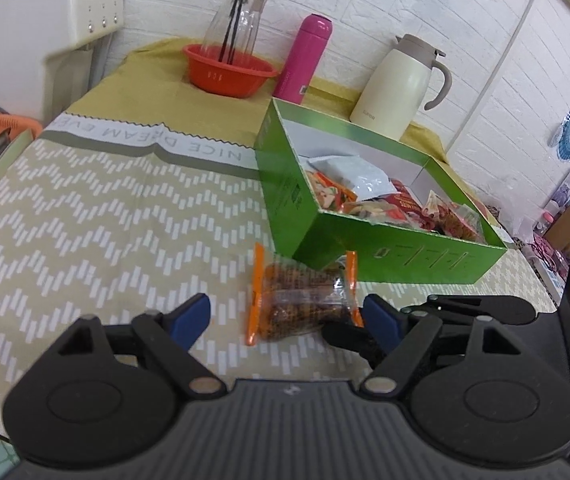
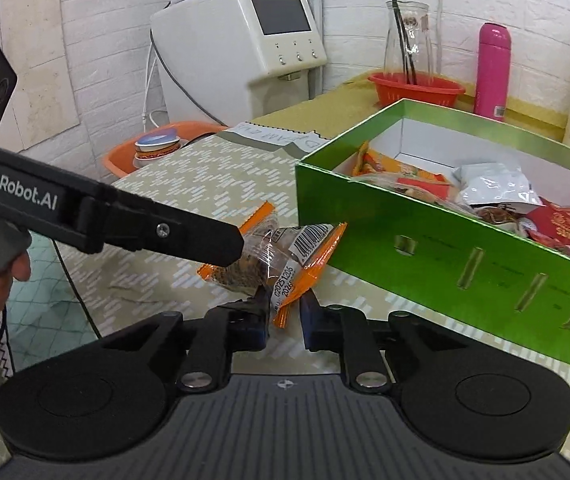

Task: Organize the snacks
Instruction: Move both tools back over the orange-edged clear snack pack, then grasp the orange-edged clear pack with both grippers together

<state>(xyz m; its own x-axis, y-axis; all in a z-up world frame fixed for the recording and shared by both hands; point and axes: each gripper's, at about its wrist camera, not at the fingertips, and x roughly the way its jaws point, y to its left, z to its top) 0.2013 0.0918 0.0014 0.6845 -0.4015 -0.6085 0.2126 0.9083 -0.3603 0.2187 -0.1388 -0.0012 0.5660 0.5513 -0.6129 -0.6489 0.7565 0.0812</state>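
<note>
1. My left gripper [image 1: 285, 316] is spread wide, its blue-padded fingers [image 1: 189, 316] on either side of the snack packet [image 1: 305, 300] without touching it.
2. That clear packet with orange sealed ends lies on the patterned tablecloth [image 1: 105, 220], just in front of the near corner of the green box [image 1: 325, 236]; whether it touches the box wall I cannot tell.
3. My right gripper [image 2: 283, 312] has its fingers drawn close on the packet's orange end [image 2: 297, 292]; they look clamped on it, though the pads' contact is partly hidden by the wrapper itself.
4. In the right wrist view a black finger of my left gripper crosses in front of the snack packet [image 2: 269, 256] and covers part of it.
5. What is inside the packet is dark brown and hard to make out through the crinkled film.
6. The green box [image 2: 465, 248] holds a heap of other snack packs [image 2: 497, 192], overlapping so that I cannot count them; its far right end is cut off at the frame edge.
7. Behind the box stand a pink bottle [image 1: 305, 56], a cream thermos jug [image 1: 397, 84] and a red basket [image 1: 229, 72] with a glass carafe [image 1: 237, 20] in it.
</note>
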